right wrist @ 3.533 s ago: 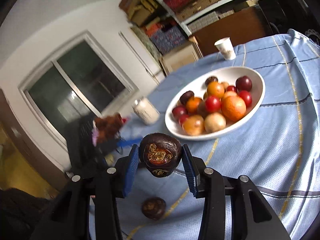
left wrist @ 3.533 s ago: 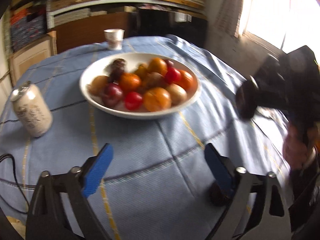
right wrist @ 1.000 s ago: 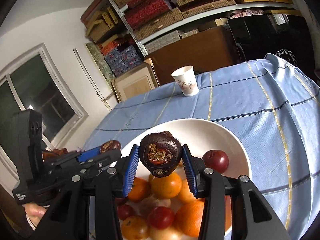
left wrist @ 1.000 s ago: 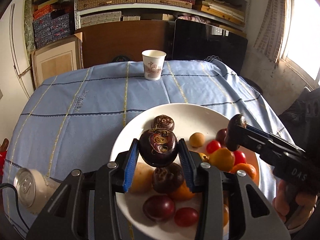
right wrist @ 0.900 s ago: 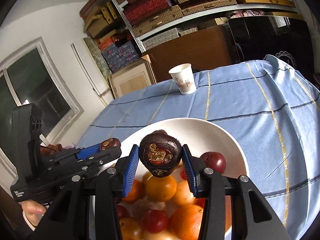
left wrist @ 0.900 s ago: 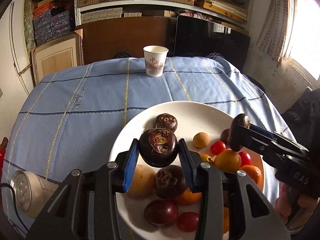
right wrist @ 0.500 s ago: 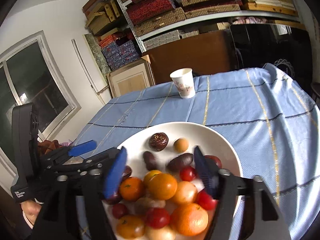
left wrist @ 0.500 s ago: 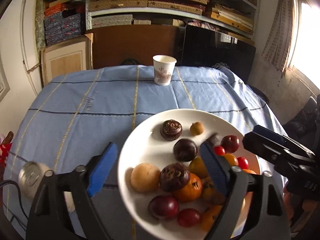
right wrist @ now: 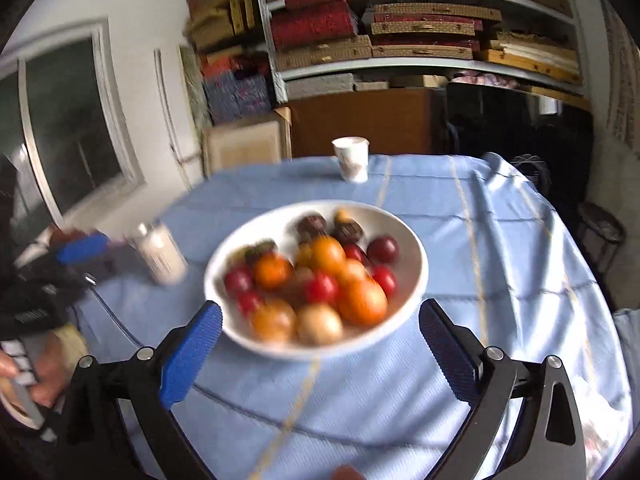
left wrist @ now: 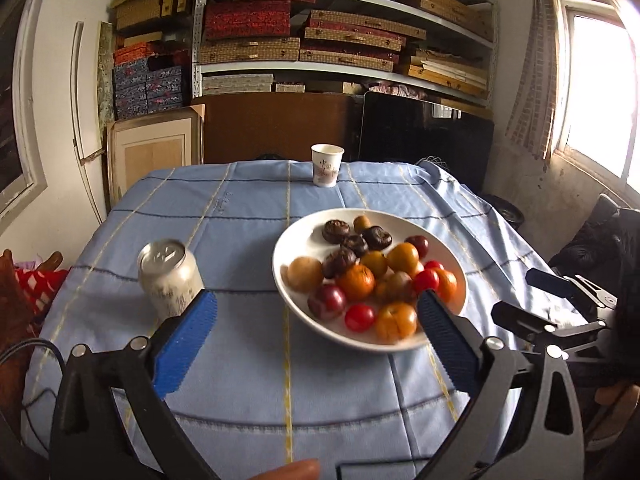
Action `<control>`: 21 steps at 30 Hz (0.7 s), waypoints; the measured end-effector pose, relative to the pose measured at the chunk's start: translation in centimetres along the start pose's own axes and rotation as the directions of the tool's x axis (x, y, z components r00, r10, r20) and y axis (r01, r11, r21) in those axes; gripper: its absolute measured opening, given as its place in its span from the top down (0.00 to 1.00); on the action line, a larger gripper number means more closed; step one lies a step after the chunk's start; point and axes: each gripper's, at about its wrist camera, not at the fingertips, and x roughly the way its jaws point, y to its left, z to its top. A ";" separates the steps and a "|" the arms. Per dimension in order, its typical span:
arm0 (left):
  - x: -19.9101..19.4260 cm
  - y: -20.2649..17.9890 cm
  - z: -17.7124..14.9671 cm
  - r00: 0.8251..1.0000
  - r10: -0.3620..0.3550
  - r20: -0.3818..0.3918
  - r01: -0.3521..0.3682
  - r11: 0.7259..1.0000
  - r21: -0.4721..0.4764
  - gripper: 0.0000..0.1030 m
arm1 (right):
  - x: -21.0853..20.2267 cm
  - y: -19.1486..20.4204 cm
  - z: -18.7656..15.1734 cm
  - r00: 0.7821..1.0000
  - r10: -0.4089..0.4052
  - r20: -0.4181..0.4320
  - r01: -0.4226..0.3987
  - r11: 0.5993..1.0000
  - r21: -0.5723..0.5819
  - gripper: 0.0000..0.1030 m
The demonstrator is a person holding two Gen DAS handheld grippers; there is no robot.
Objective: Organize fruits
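Note:
A white bowl (left wrist: pixel 456 264) on the blue tablecloth holds several fruits: oranges, red and purple round fruits, and dark brown mangosteens (left wrist: pixel 335 230) at its far side. The bowl also shows, blurred, in the right wrist view (right wrist: pixel 414 256). My left gripper (left wrist: pixel 316 336) is open and empty, drawn back near the bowl's near-left side. My right gripper (right wrist: pixel 320 340) is open and empty, above the cloth just before the bowl's near rim. The right gripper also shows at the right edge of the left wrist view (left wrist: pixel 536 300).
A silver drink can (left wrist: pixel 170 278) stands left of the bowl. A paper cup (left wrist: pixel 327 165) stands at the table's far edge. Shelves of boxes and a dark cabinet stand behind the table. A cable (left wrist: pixel 24 350) lies at the near left.
Both grippers let go of their mangosteens into the bowl about half a second ago, and have since pulled back toward me, away from the bowl, staying open.

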 end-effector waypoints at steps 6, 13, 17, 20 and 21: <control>-0.4 -1.5 -2.4 1.000 0.012 -0.008 -0.011 0.998 0.065 0.05 | -0.6 0.9 -1.6 0.999 -0.044 0.006 0.044 0.996 -0.081 0.03; 0.5 -1.3 -3.1 0.998 0.014 -0.055 -0.011 0.998 0.054 0.05 | -0.2 0.9 -2.2 0.999 -0.051 -0.019 0.049 0.994 -0.094 0.03; 0.5 -1.0 -3.2 0.998 0.005 -0.060 -0.003 0.999 0.047 0.04 | -0.2 1.1 -2.2 0.999 -0.047 -0.024 0.044 0.994 -0.097 0.03; 0.4 -1.1 -3.3 0.998 -0.001 -0.065 0.004 0.999 0.047 0.05 | -0.1 1.1 -2.3 0.998 -0.048 -0.029 0.045 0.994 -0.098 0.03; 0.4 -1.2 -3.3 0.998 0.000 -0.065 0.003 0.999 0.049 0.05 | -0.1 1.1 -2.3 0.998 -0.047 -0.029 0.044 0.994 -0.097 0.03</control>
